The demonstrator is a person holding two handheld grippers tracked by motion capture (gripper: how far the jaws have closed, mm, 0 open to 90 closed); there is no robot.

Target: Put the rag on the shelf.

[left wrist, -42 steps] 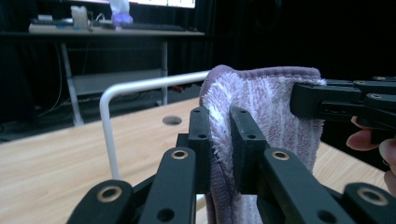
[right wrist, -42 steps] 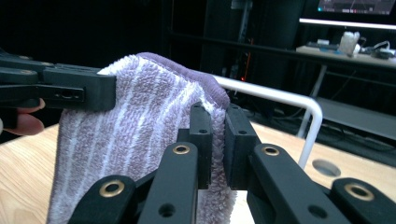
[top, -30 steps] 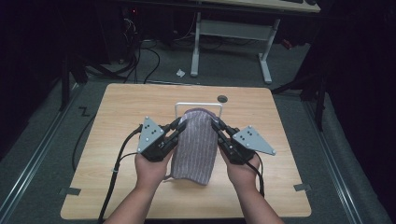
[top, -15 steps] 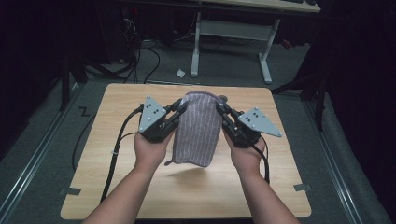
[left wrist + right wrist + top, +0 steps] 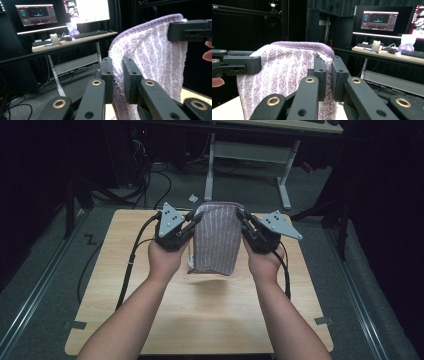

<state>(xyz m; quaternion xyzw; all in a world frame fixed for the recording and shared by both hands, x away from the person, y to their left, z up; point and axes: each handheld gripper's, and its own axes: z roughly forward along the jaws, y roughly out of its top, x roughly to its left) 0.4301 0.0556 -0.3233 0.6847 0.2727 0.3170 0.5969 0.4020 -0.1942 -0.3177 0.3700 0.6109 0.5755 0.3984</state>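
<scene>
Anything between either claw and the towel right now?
Nothing visible. Both claws are already shut on the towel: the left claw pinches one side edge, the right claw the other, and the towel hangs between them above the table.

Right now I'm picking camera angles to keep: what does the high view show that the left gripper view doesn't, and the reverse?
High view alone: the wooden table and both forearms. Left gripper view alone: monitors and a keyboard on a far desk. Both: the purple striped towel pinched at each side by the left hand-held gripper and right hand-held gripper.
</scene>
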